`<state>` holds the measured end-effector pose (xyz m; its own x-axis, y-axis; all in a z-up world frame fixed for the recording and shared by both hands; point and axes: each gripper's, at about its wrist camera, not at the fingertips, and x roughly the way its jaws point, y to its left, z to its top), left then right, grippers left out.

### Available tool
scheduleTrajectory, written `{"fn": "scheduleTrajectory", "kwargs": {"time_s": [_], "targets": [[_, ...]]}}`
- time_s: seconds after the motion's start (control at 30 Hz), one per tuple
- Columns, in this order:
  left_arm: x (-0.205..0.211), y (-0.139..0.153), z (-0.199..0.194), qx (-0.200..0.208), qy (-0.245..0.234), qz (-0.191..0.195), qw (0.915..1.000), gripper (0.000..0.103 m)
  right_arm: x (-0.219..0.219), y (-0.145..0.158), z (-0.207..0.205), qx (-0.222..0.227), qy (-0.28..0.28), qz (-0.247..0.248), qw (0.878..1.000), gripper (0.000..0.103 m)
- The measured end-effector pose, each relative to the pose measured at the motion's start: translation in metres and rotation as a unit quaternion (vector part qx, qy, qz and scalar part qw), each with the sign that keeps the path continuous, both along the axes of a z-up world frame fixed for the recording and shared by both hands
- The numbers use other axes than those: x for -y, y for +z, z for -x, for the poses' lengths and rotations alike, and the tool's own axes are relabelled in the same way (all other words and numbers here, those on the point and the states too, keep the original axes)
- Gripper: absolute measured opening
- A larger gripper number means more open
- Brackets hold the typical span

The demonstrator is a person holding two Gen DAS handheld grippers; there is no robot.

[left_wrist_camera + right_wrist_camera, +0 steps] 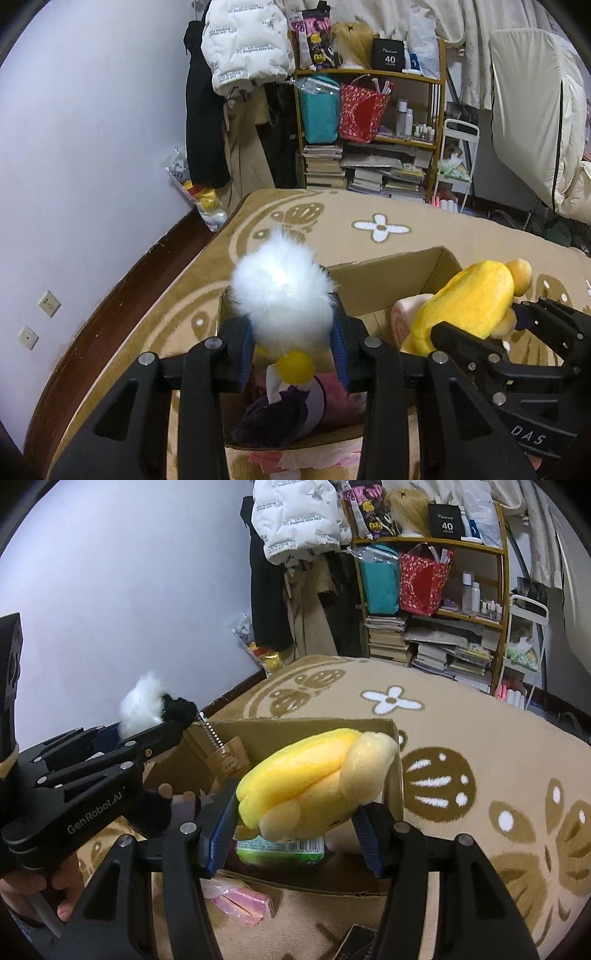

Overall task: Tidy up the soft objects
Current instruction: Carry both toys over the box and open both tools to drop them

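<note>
left black two-finger gripper (295,332) clamped on fluffy white fur pompom toy (282,297), blue pads (341,354) pressed into both sides of the fur. yellow ball (295,365) hanging just under the white fluff, between the fingers. held above open brown cardboard box (388,280), over its left half. below in the box: dark purple plush (280,413) and pink fabric item (334,391), touching each other. pink-and-white swirl roll plush (404,319) at the box's right side, partly hidden behind the yellow plush.

right black two-finger gripper (299,821) closed partway on yellow banana-shaped plush with pale cream end (314,781), blue ribbed pads (221,827) squeezing lower part from left and right, plush tilted up to the right. held over the near edge of same cardboard box (288,731). green packaged item with barcode (280,851) directly under the plush; inside the box or on its rim, cannot tell. pink wrapped packet (240,901) on the rug just outside near box wall.

in right wrist view, left gripper (147,734) seen side-on at left, white fluff (142,701) with black fuzzy bit (179,709) poking above fingers, metal spring (212,734) near its tip. bare hand (22,882) on its handle at bottom left.

box sitting on beige rug with brown and white flower pattern (380,227). wooden shelf unit (369,122) behind, stacked books, red bag, teal bag. white puffer jacket (245,40) hanging at left of the shelf, against lilac wall (92,129).
</note>
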<state>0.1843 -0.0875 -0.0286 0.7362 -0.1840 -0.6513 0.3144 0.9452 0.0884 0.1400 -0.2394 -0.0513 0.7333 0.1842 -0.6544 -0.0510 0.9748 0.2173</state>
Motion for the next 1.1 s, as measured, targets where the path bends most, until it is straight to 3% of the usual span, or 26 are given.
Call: {"fn": "scheduleTrajectory", "kwargs": {"time_s": [0.2, 0.33, 0.4, 0.5, 0.6, 0.67, 0.9, 1.1], "targets": [[-0.001, -0.008, -0.004, -0.012, 0.006, 0.002, 0.9999, 0.038, 0.001, -0.005, -0.003, -0.005, -0.001, -0.005, 1.000, 0.062], [-0.003, -0.004, -0.001, 0.001, 0.012, 0.003, 0.9999, 0.056, -0.001, -0.006, -0.005, -0.008, 0.002, -0.005, 1.000, 0.066], [-0.004, -0.001, 0.001, 0.006, 0.013, -0.001, 0.9999, 0.058, -0.002, -0.006, -0.004, -0.007, 0.005, -0.007, 1.000, 0.066], [-0.008, 0.003, 0.003, 0.007, 0.017, -0.002, 0.9998, 0.079, -0.003, -0.005, -0.003, -0.008, 0.005, -0.008, 1.000, 0.069], [-0.013, 0.008, 0.007, 0.015, 0.023, -0.005, 0.9996, 0.092, -0.001, -0.004, -0.002, -0.007, -0.001, -0.012, 1.000, 0.079], [-0.017, 0.011, 0.006, 0.015, 0.030, -0.009, 0.9994, 0.100, 0.002, -0.001, -0.001, -0.002, -0.008, -0.017, 1.000, 0.093], [-0.037, 0.018, 0.006, 0.013, 0.056, -0.011, 0.9983, 0.103, 0.014, 0.006, 0.001, 0.000, -0.032, -0.038, 0.999, 0.101], [-0.062, 0.023, 0.011, 0.012, 0.081, -0.009, 0.9966, 0.103, 0.018, 0.009, 0.002, 0.000, -0.038, -0.043, 0.998, 0.102]]}}
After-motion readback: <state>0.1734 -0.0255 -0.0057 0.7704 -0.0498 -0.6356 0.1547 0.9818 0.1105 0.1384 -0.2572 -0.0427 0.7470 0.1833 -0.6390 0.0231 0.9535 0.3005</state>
